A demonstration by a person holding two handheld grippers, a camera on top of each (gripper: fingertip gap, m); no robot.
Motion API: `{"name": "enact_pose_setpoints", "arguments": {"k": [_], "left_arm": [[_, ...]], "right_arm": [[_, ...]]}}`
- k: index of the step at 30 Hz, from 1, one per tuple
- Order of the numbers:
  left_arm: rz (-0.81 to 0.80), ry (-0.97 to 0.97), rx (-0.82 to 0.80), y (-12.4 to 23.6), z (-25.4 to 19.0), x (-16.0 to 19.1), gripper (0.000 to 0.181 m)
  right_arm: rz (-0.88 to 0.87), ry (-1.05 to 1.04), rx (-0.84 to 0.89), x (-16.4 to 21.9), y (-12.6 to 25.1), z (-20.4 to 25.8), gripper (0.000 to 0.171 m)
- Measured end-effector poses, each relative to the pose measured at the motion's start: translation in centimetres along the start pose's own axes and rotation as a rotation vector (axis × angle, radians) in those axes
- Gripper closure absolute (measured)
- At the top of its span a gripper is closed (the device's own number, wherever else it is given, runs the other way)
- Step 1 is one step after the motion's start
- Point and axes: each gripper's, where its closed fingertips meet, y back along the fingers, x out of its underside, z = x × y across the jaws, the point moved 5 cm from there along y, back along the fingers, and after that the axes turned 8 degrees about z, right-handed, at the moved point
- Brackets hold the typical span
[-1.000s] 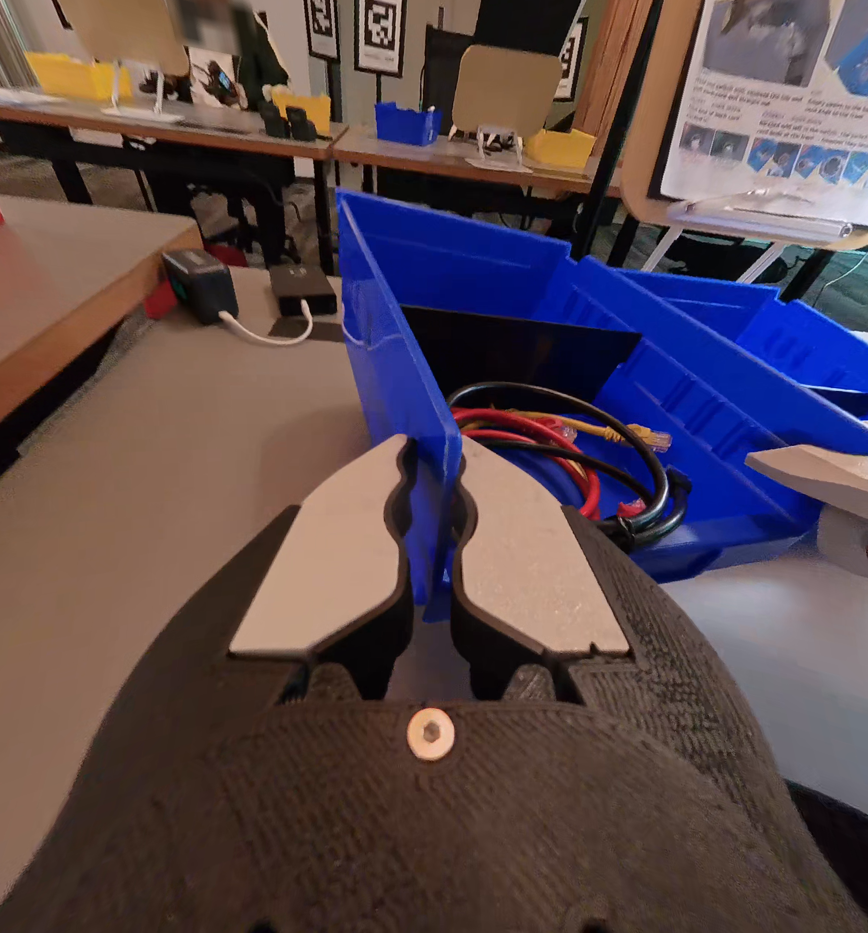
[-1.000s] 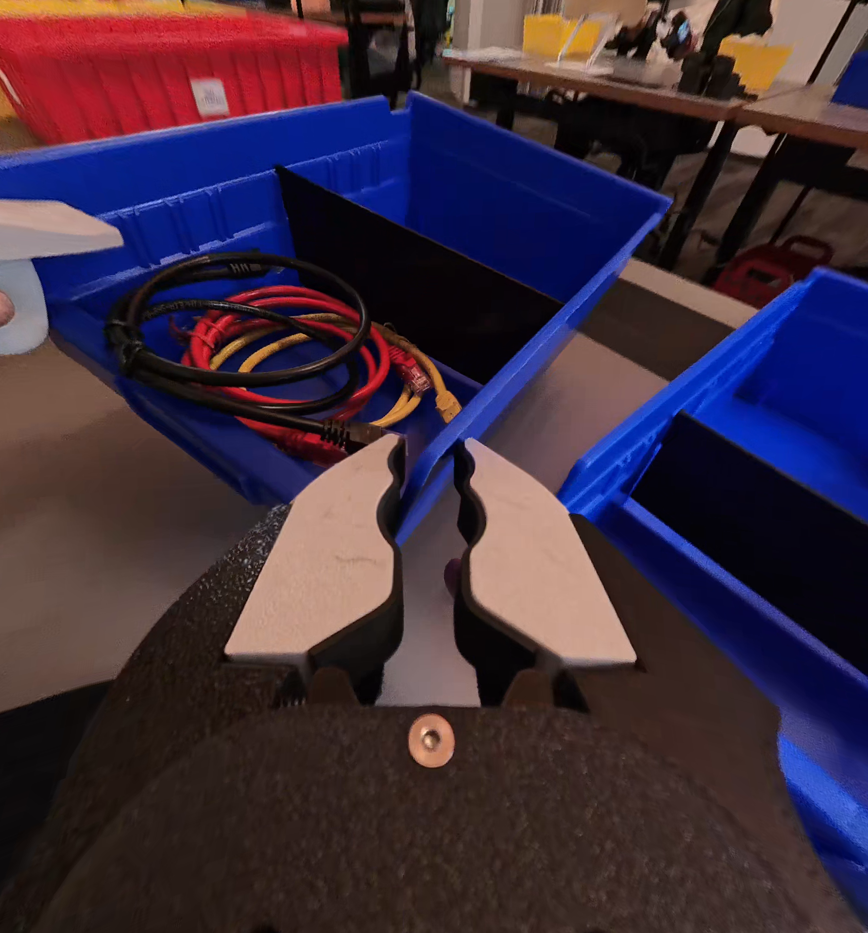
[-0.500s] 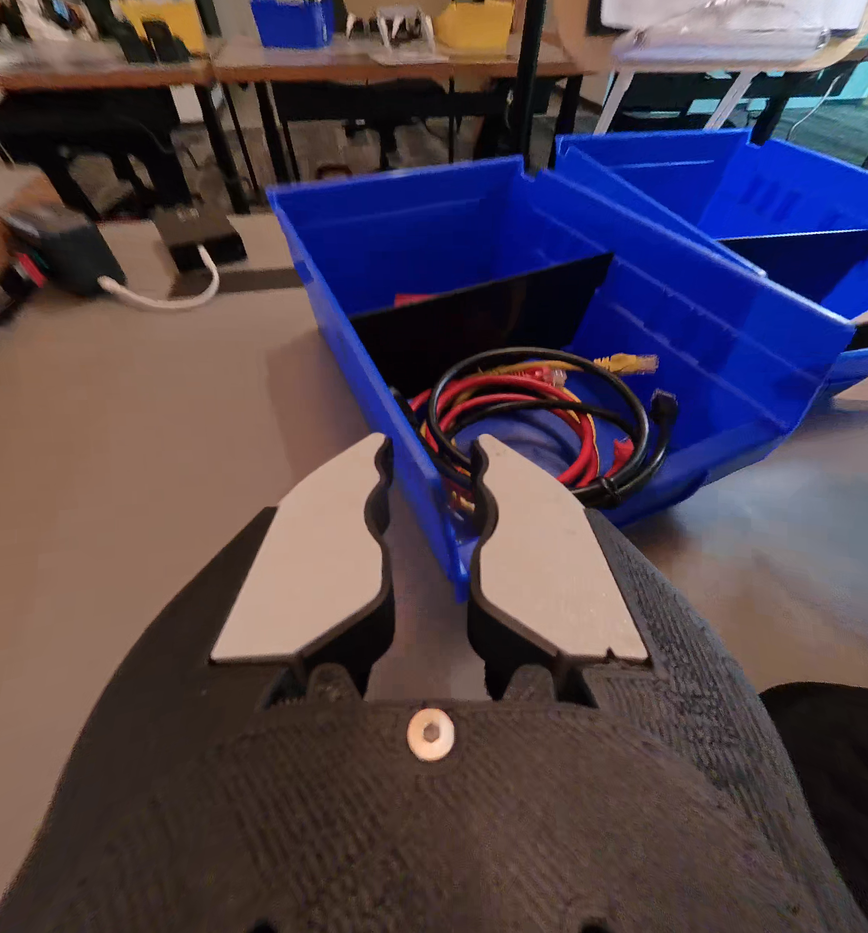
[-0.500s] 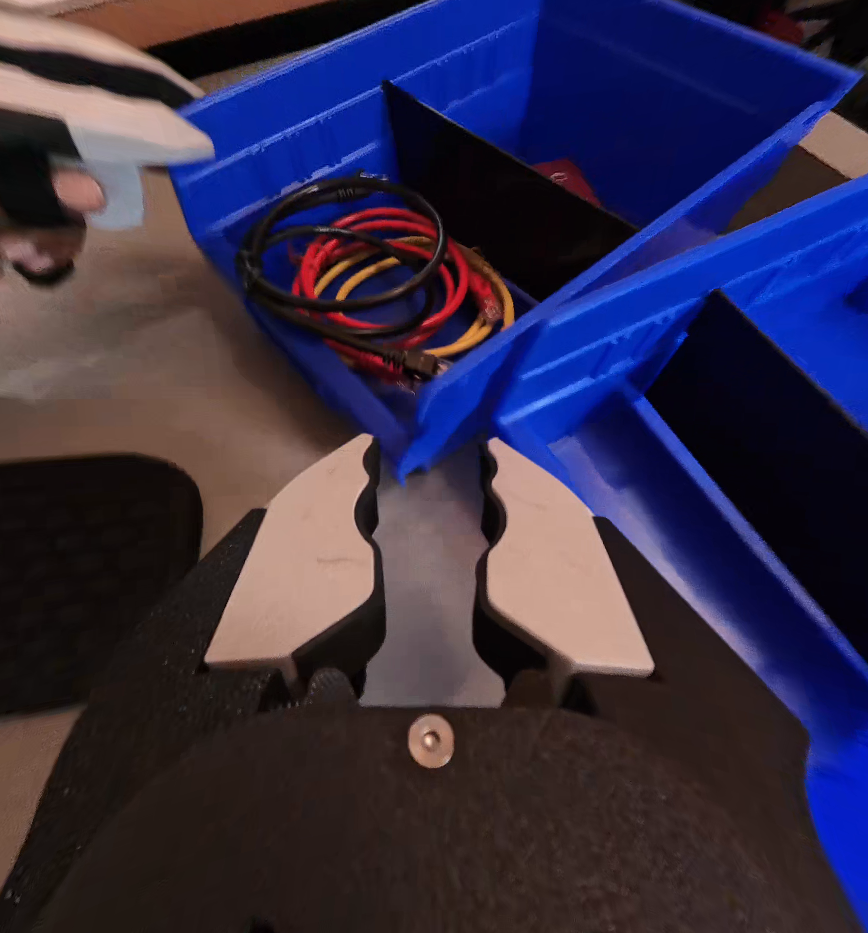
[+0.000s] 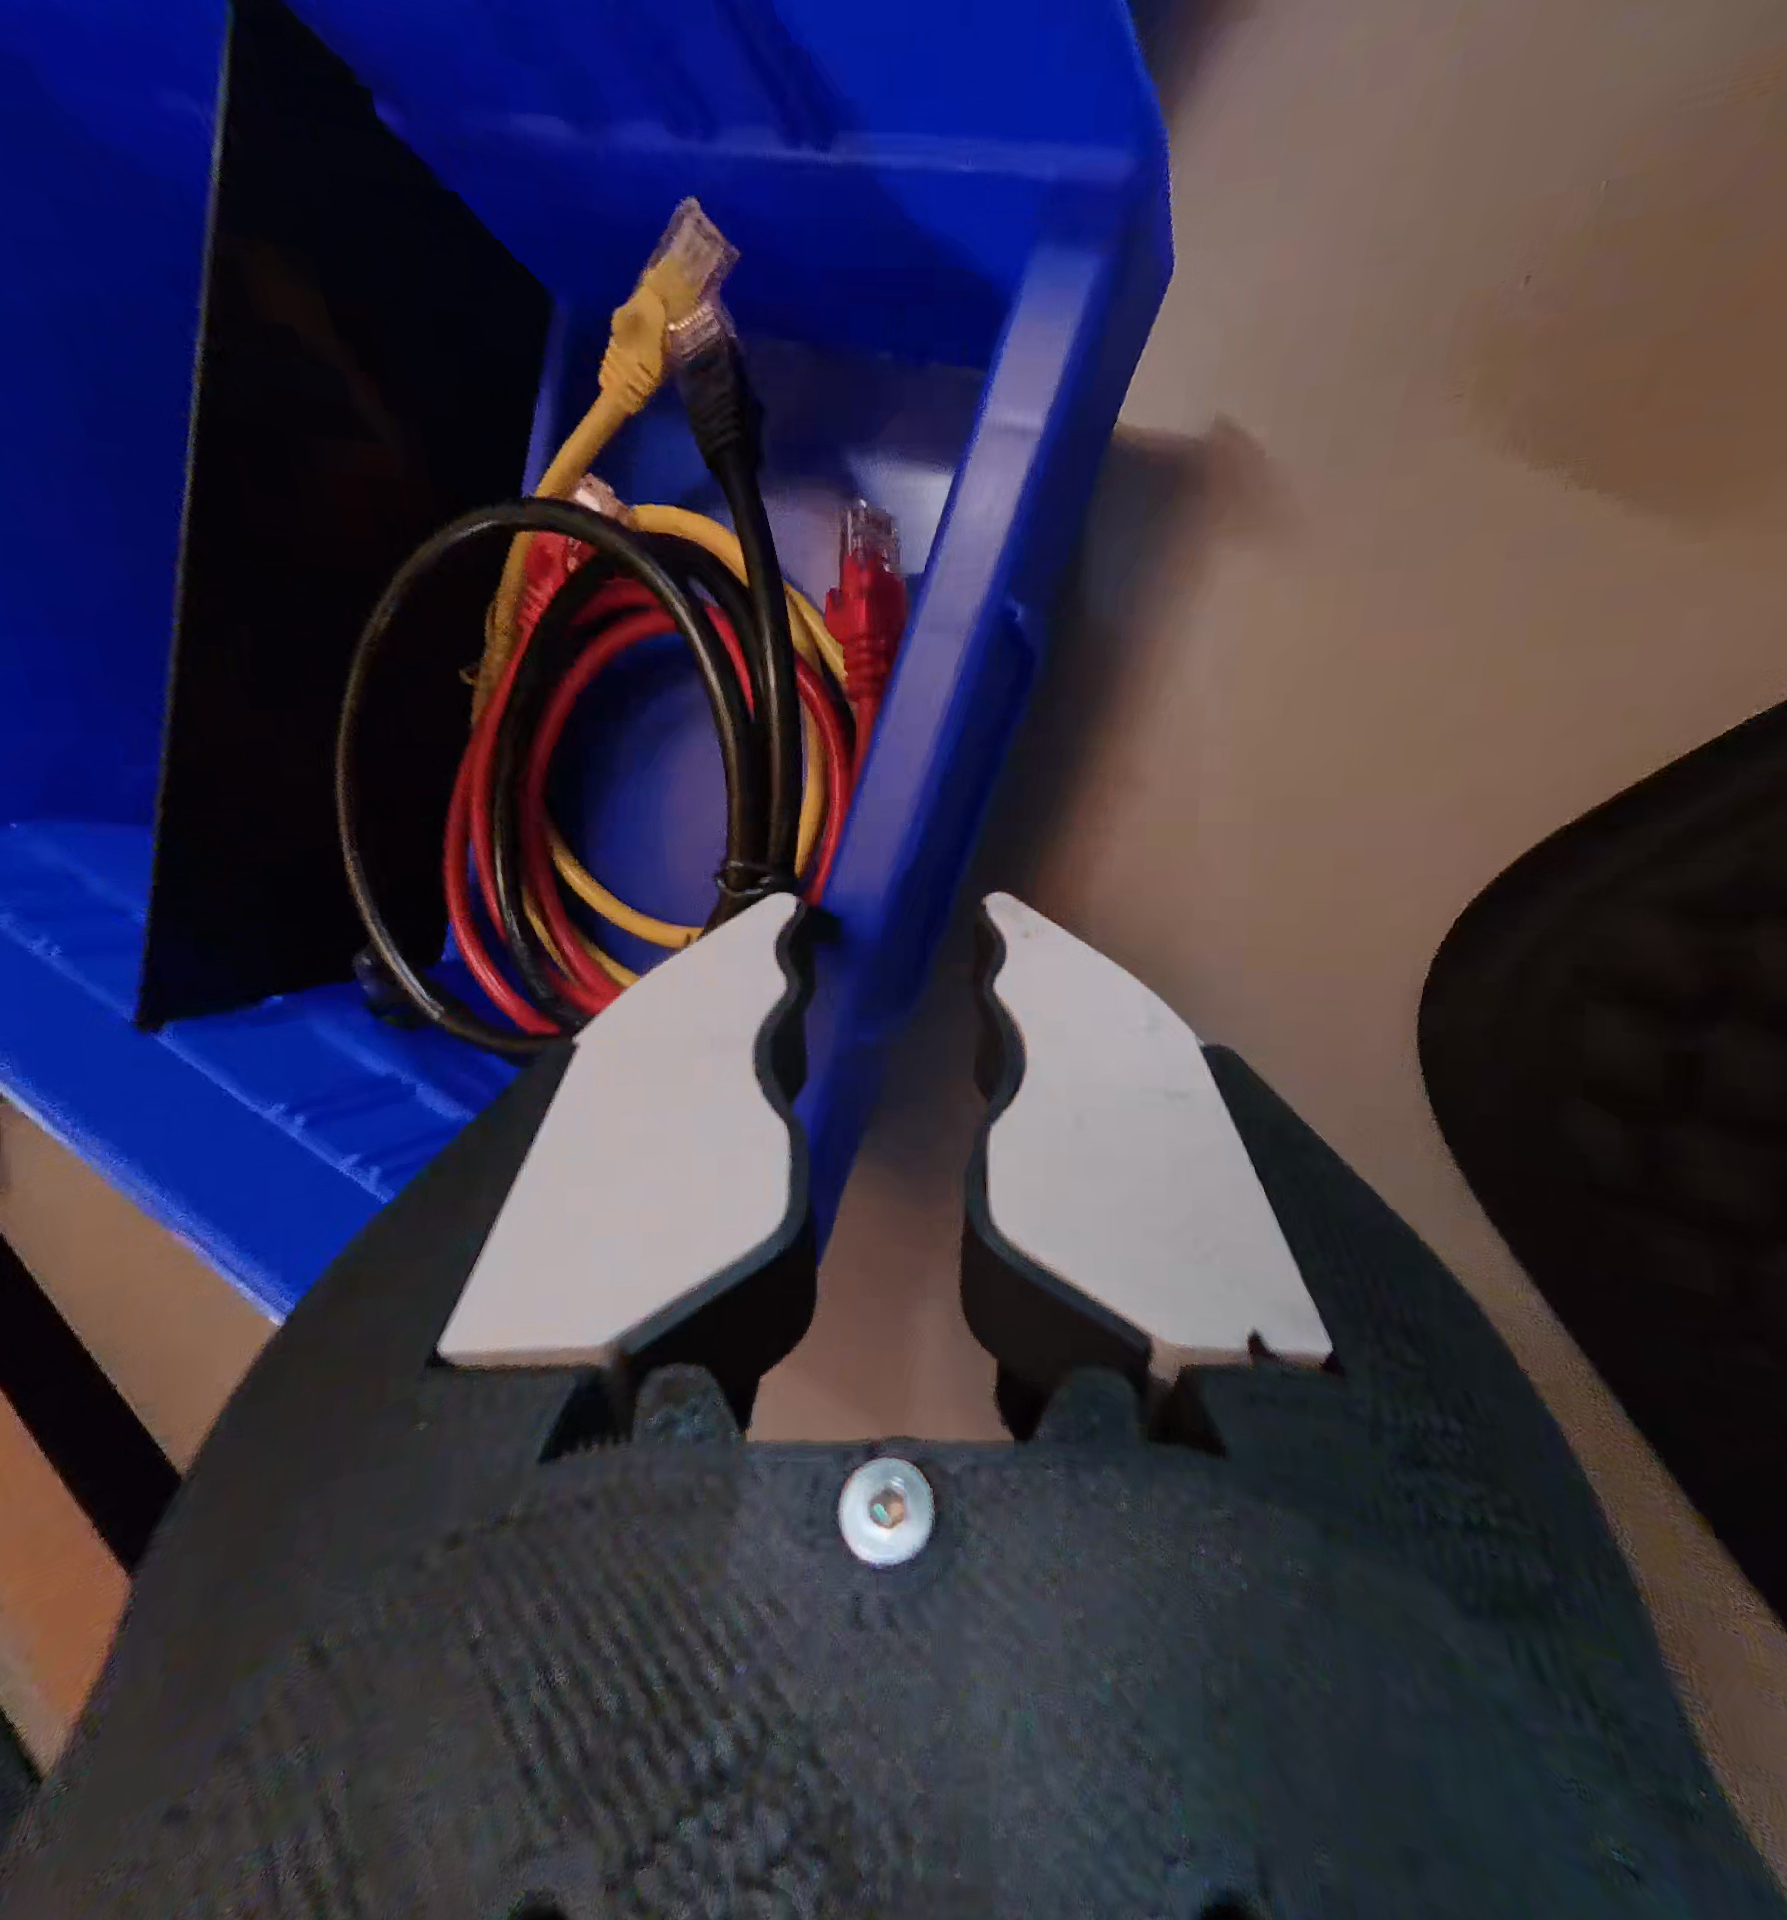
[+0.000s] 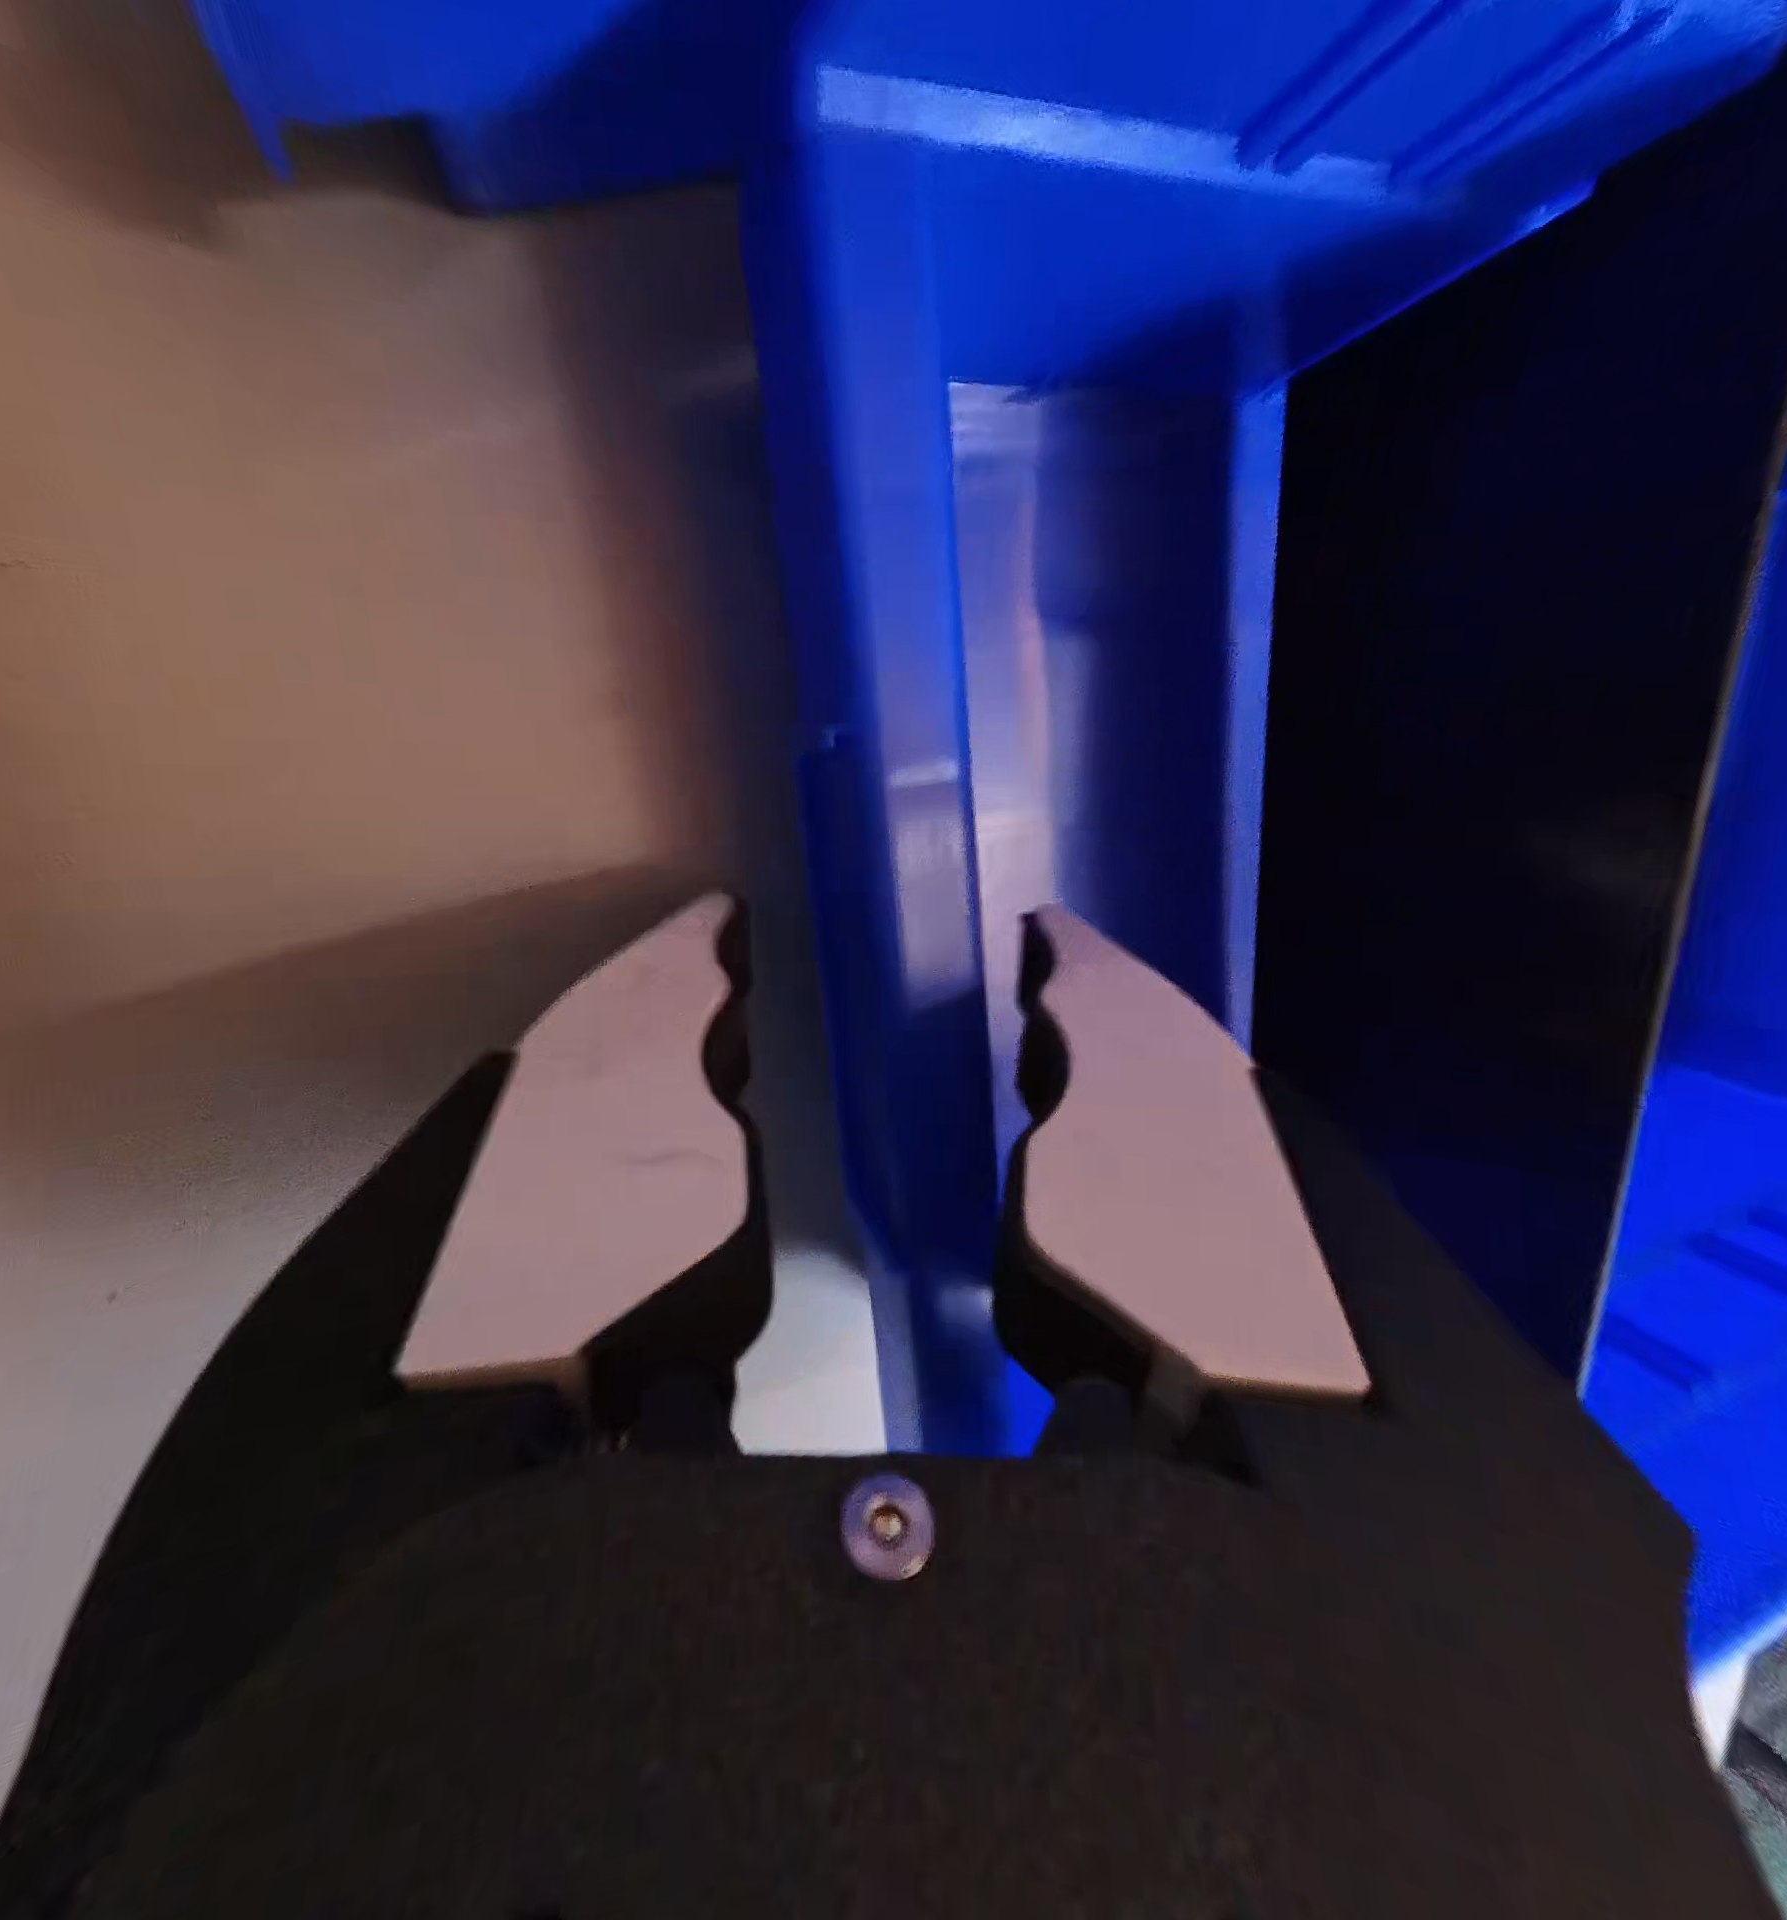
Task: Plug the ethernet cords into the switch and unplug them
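Both tools have loosened off the blue plastic bin's (image 5: 982, 665) wall, left tool (image 5: 884, 914) and right tool (image 6: 878, 920) now spread, so careless reaching risks snagging the coiled black, red and yellow ethernet cords (image 5: 640, 748).

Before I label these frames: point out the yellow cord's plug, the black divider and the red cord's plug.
yellow plug (image 5: 697, 241), left wrist view, clear tip
black divider (image 5: 349, 582), left wrist view, face
red plug (image 5: 868, 592), left wrist view, boot
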Motion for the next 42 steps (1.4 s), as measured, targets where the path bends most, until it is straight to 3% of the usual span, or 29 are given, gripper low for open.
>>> {"name": "enact_pose_setpoints", "arguments": {"k": [1, 5, 10, 14, 18, 24, 33, 42], "left_arm": [[0.015, -0.021, 0.010, -0.1, 0.2, -0.2, 0.155], [0.080, -0.067, 0.092, -0.3, 0.8, -0.6, 0.150], [0.194, -0.163, 0.120, -1.2, 0.4, -0.6, 0.140], [0.231, -0.207, 0.085, -2.1, 0.8, -1.0, 0.154], [0.261, -0.209, 0.100, -3.8, 0.5, -1.1, 0.153], [0.268, -0.155, 0.071, -4.0, 0.2, -2.0, 0.152], [0.288, -0.045, 0.068, -4.7, 0.0, -4.1, 0.153], [0.283, 0.035, 0.055, -5.7, 1.6, -4.9, 0.153]], "right_arm": [[-0.015, 0.002, -0.005, -0.2, -0.1, -0.1, 0.126], [0.014, 0.024, -0.006, -0.1, -0.3, -0.3, 0.140], [0.026, 0.026, -0.029, 0.8, -0.1, -0.2, 0.141], [0.033, 0.015, -0.040, 2.7, 0.7, 0.6, 0.141], [0.030, -0.047, -0.019, 5.9, 1.8, 1.8, 0.141], [0.073, -0.170, 0.028, 13.5, 3.5, 2.5, 0.140], [0.171, -0.311, 0.034, 23.9, 4.5, 0.0, 0.142], [0.171, -0.275, 0.051, 26.9, 4.4, -2.0, 0.142]]}}
